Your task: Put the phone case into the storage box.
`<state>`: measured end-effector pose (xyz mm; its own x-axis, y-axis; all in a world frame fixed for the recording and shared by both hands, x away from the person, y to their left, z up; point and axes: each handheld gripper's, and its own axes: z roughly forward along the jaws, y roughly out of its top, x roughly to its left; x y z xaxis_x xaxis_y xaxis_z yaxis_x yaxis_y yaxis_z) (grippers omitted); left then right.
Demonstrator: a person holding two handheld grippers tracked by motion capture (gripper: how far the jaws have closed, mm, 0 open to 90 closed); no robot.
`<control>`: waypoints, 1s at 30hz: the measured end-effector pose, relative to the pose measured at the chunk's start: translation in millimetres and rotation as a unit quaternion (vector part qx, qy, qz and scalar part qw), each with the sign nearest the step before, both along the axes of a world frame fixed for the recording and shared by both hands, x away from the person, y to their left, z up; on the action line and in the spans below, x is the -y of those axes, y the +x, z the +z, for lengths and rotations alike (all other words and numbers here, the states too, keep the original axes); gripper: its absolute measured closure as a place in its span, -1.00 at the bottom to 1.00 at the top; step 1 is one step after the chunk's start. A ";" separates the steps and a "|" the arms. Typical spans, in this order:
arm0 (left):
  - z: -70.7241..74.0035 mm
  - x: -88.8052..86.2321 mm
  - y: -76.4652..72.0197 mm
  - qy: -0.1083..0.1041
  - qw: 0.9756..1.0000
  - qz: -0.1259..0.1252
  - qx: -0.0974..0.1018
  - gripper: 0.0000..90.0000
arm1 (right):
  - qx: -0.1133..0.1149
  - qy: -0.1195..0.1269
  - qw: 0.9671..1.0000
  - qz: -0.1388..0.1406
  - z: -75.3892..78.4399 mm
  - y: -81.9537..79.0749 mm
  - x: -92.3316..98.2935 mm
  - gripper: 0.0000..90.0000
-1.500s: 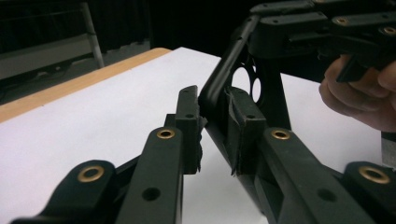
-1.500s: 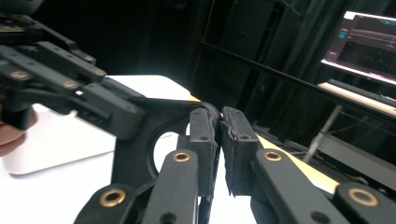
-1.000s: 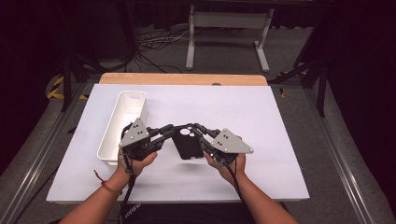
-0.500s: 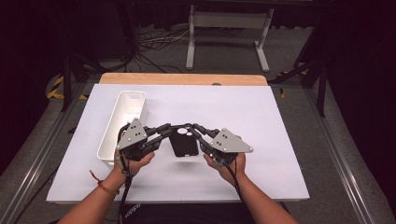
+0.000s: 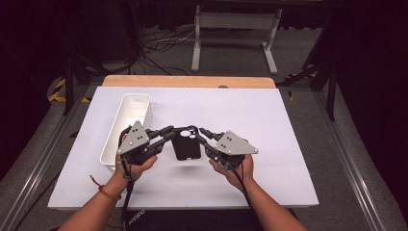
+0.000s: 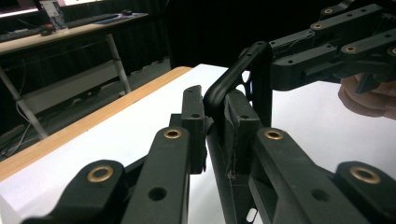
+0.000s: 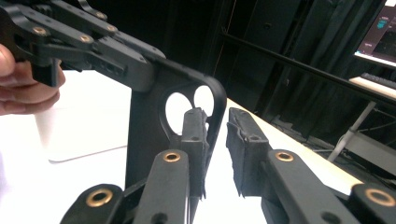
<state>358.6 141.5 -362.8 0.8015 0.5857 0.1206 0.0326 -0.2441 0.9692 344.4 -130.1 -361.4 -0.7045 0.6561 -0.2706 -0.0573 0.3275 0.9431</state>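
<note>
high view, white table (image 5: 269,144) over grey floor, left tongs (image 5: 169,132) clamping black phone case (image 5: 185,146), right tongs (image 5: 204,136) just loosened around it

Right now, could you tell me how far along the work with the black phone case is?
Done: the phone case is lifted off the table, held up between both grippers. In hand: the left gripper is clamped on one top corner, while the right gripper has just been opening, its pads parting around the other corner. Left, probably: placing the case, perhaps in the white bin beside it.
</note>
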 end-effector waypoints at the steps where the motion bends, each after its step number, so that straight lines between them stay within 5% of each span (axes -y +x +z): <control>1: 0.3 -0.3 -0.2 -0.001 1.000 -0.001 -0.001 0.80 | -0.005 -0.001 1.000 -0.002 -0.3 0.0 -0.2 0.68; 11: 1.7 -0.4 -0.8 0.004 1.000 -0.001 0.004 0.80 | -0.020 -0.015 1.000 -0.017 -3.9 -2.0 -2.1 0.54; 30: 1.7 0.0 0.5 0.010 1.000 -0.007 0.004 0.80 | -0.030 -0.029 0.999 -0.022 -22.1 -12.2 28.7 -0.02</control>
